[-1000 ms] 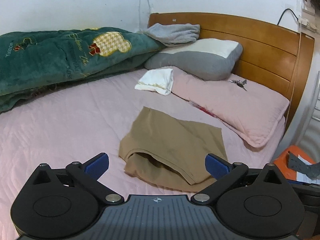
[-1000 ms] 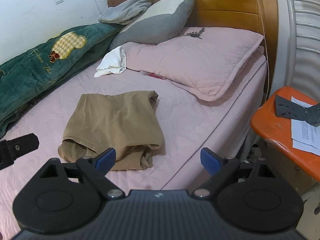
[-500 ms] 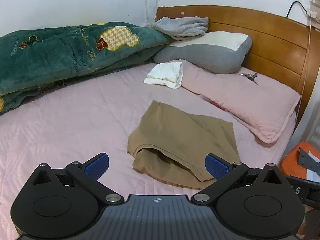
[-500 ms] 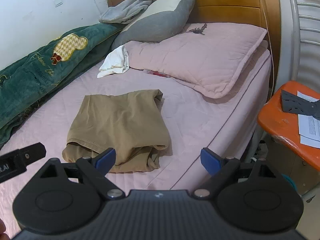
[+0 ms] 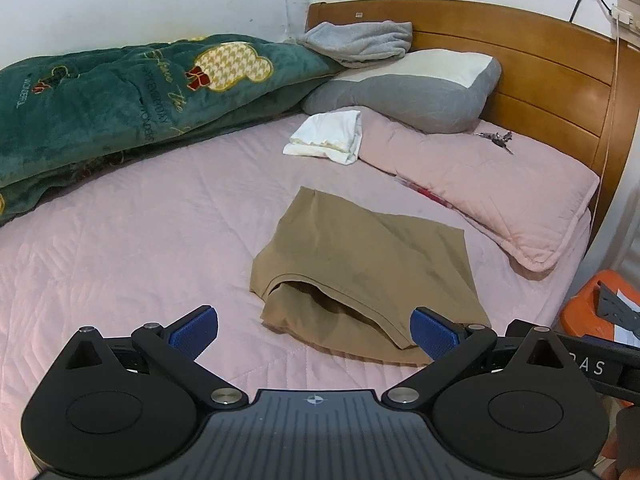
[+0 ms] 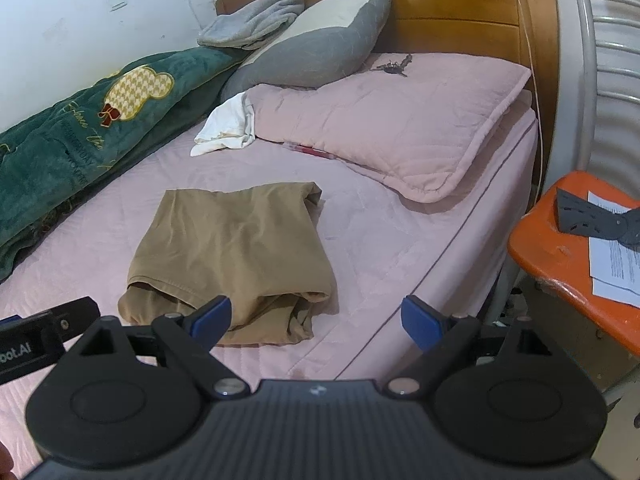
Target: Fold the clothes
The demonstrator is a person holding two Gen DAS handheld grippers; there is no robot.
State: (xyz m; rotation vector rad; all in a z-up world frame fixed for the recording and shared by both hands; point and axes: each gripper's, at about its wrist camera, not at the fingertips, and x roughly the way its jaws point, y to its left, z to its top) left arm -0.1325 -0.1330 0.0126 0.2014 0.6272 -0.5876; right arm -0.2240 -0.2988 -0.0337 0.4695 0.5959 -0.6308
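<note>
Showing on the bed: one folded tan garment (image 5: pixel 360 268) | two pillows, one grey (image 5: pixel 408 92) and one pink (image 5: pixel 488 184) | one green blanket (image 5: pixel 120 96) | one white cloth (image 5: pixel 328 138) | two grippers, left (image 5: pixel 314 330) and right (image 6: pixel 316 320), sitting lower frame.

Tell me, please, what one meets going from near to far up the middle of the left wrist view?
Left gripper → tan garment → white cloth → grey pillow → grey towel → headboard.

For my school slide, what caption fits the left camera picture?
Open left gripper above a folded tan garment on a pink bed.
</note>
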